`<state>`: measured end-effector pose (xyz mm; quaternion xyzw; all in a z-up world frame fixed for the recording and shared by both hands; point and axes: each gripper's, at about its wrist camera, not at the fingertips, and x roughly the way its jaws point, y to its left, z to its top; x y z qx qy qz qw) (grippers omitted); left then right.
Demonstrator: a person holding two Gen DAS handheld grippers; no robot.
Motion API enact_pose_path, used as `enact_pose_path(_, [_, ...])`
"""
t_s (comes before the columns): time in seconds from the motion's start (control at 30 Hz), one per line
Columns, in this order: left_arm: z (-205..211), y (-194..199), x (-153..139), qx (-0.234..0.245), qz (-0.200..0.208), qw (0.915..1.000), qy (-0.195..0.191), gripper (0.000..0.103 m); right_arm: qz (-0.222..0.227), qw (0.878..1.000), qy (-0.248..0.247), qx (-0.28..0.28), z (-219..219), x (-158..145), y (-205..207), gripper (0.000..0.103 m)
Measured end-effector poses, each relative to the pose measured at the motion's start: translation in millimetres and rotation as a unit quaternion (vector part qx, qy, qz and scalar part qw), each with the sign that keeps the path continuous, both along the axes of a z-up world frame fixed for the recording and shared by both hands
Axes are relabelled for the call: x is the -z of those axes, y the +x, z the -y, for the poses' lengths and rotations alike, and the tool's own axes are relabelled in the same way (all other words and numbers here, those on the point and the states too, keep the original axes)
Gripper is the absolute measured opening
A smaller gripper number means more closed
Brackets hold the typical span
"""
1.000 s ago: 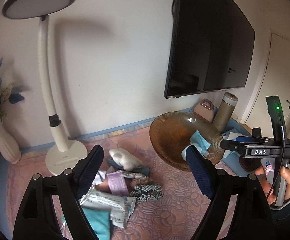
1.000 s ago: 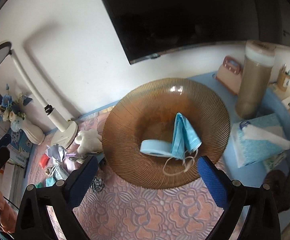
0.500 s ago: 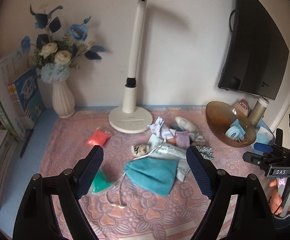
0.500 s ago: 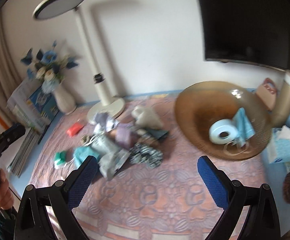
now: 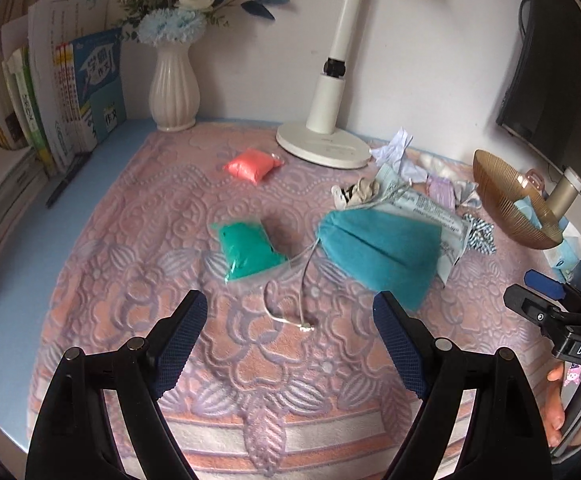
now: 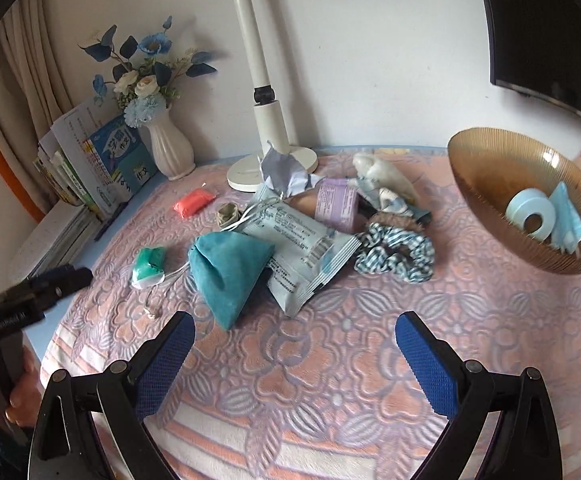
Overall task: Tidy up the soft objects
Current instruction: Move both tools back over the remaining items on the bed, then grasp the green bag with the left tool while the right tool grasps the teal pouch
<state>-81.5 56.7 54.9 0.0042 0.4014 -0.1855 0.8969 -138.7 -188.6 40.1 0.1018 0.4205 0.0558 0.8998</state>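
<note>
Both grippers have swung away from the amber bowl (image 6: 486, 168) and dropped toward the bench — left gripper (image 5: 286, 336) and right gripper (image 6: 294, 344) each with fingers spread, holding nothing. Just beyond lie a teal pouch (image 6: 226, 268) and green packet (image 5: 248, 252); farther, a striped scrunchie (image 6: 396, 254) near the bowl.

Your backdrop, read from the lamp (image 5: 332, 96)

Left of its base you have a white vase (image 5: 173, 88) of flowers, then books (image 5: 70, 92) further left; the TV (image 5: 562, 80) hangs on the wall to its right.
</note>
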Motion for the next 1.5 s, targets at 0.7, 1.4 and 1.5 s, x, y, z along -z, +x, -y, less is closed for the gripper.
enact_pose_path(0.7, [-2.4,11.7,36.1,-0.014,-0.019,0.9995,-0.02,0.084,-0.026,0.998,-0.056,-0.033,-25.7,47.4,10.8,0.1])
enact_pose_path(1.4, [-46.5,56.3,10.1,-0.058,-0.064,0.9946,-0.057,0.084,-0.041,0.984,-0.114,-0.134,-69.8,10.0,38.8,0.1])
enact_pose_path(1.5, [-39.9,79.1,13.4,-0.05,-0.081,0.9943,-0.046,0.084,-0.033,0.976,-0.138,-0.166,-92.4,8.8,61.9,0.1])
